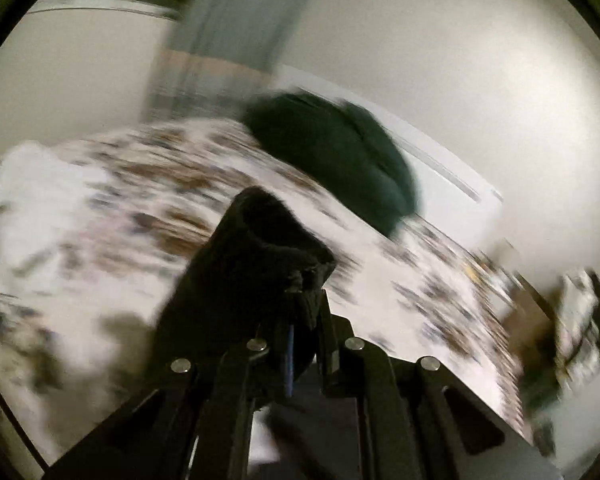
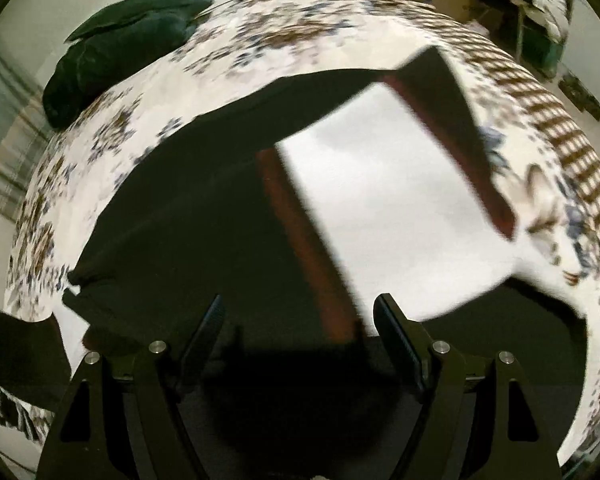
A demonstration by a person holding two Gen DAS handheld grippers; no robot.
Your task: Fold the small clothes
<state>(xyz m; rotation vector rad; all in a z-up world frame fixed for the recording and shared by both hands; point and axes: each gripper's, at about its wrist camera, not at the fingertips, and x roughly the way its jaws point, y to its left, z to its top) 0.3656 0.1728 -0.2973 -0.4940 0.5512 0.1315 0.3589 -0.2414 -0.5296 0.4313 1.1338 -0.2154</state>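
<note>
The left gripper [image 1: 300,292] is clenched on a bunched edge of the black garment [image 2: 204,208], probably to carry it across for a fold, though blur hides detail. The right gripper [image 2: 300,336] hangs released above the garment, which is spread on the floral bedspread [image 2: 300,28] beside a white panel [image 2: 380,208]; a dark green pillow [image 2: 116,44] lies well clear.

Garment [image 2: 204,208] spread flat on bed [image 2: 284,36], filling near and middle. Sheet of paper [image 2: 392,216] on top of garment, right of centre. Cushion [image 2: 116,44] at far left edge of bed, well apart from garment. Left gripper [image 1: 300,284] above bed, sock [image 1: 260,248] pinched between its fingers. Right gripper [image 2: 300,340] over garment's near edge, beside paper.
</note>
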